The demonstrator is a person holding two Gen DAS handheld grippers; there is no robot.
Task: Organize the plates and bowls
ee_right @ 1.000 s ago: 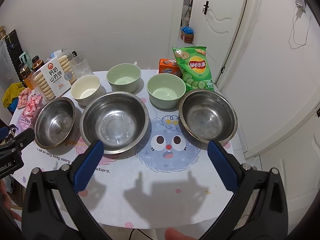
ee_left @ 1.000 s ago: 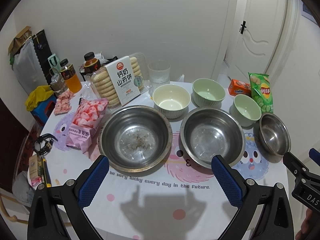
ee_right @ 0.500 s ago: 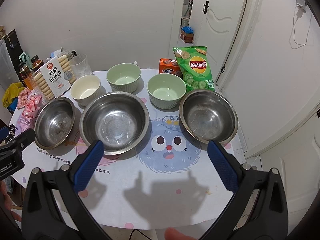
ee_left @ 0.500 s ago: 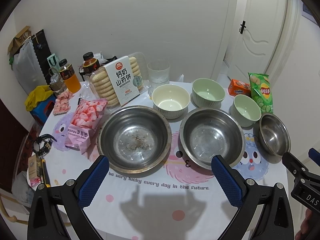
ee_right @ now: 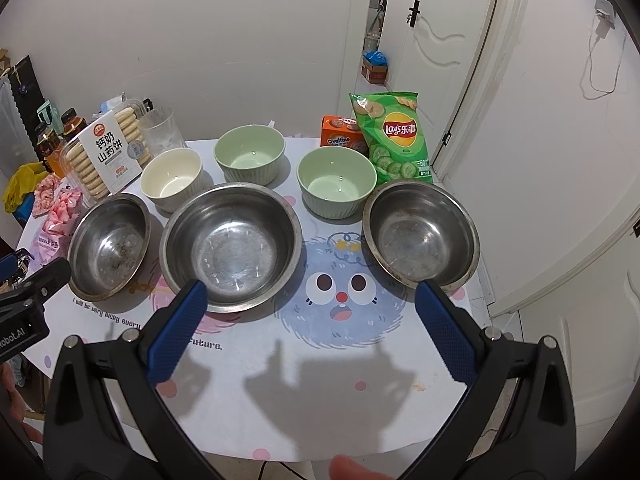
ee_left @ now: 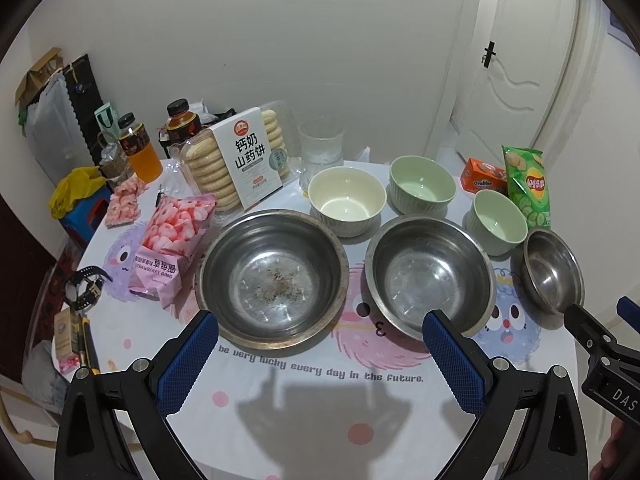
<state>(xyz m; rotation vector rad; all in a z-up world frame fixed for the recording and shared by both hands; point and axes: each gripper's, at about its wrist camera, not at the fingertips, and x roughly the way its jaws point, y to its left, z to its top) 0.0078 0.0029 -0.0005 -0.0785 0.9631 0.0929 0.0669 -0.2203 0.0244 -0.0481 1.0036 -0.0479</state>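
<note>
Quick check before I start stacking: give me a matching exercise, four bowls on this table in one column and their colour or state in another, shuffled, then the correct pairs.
Things:
1. Left steel bowl
2. Bowl beside the glass cup
3. Bowl next to the chip bag
4. Right steel bowl

Colour or state:
A. Pale green, ribbed outside
B. Cream inside, empty
C. Speckled with crumbs or residue at the bottom
D. Metal, no crumbs, nearest the table's right edge

Pairs: 1-C, 2-B, 3-A, 4-D
</note>
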